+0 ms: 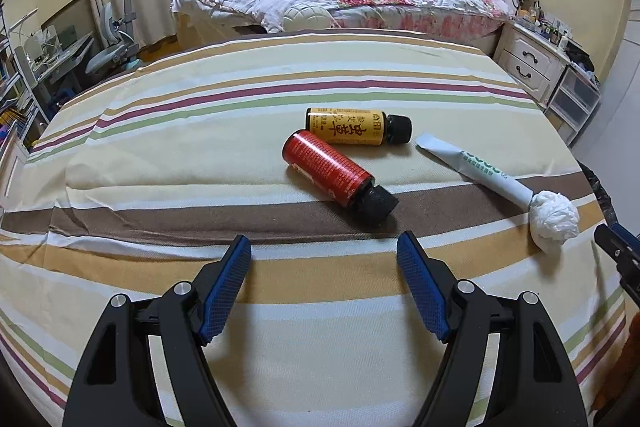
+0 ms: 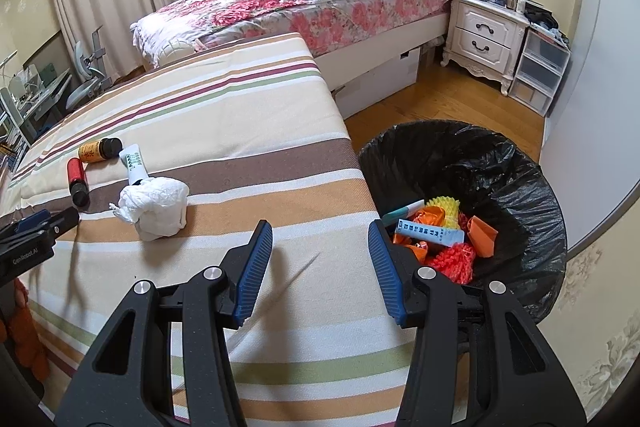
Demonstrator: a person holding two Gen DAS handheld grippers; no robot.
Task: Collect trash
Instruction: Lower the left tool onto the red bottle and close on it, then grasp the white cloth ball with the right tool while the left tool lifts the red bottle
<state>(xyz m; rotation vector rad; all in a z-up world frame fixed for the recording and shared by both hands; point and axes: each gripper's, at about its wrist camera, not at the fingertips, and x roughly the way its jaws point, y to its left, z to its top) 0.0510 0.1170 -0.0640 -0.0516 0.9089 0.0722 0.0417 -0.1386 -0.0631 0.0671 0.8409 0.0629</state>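
Striped cloth covers the desk [image 1: 160,155] on which four pieces of trash are seen: a red bottle [image 1: 332,173] lying on its side, a yellow bottle [image 1: 352,127] touching it at 12 o'clock, a white tube [image 1: 468,163] at 3 o'clock of both, and a crumpled tissue wad [image 1: 554,217] touching the tube's near end. The left claw [image 1: 324,247] is held wide open and empty, just short of the red bottle's black cap. The right claw [image 2: 320,231] is likewise spread wide and empty, hovering over the desk edge, with the tissue wad [image 2: 156,207] at its 10 o'clock and the black-lined bin [image 2: 532,187] at its 2 o'clock; coloured scraps are already lying in the bin.

The step in hand is judged to be a fresh pick. The red bottle is best approached by the left claw across its body rather than its cap, since a round bottle may be expected to roll and to nudge the yellow one. The tissue is best taken by the right claw from above, closed fully, as soft paper is likely to compress and the tube may be dragged with it.
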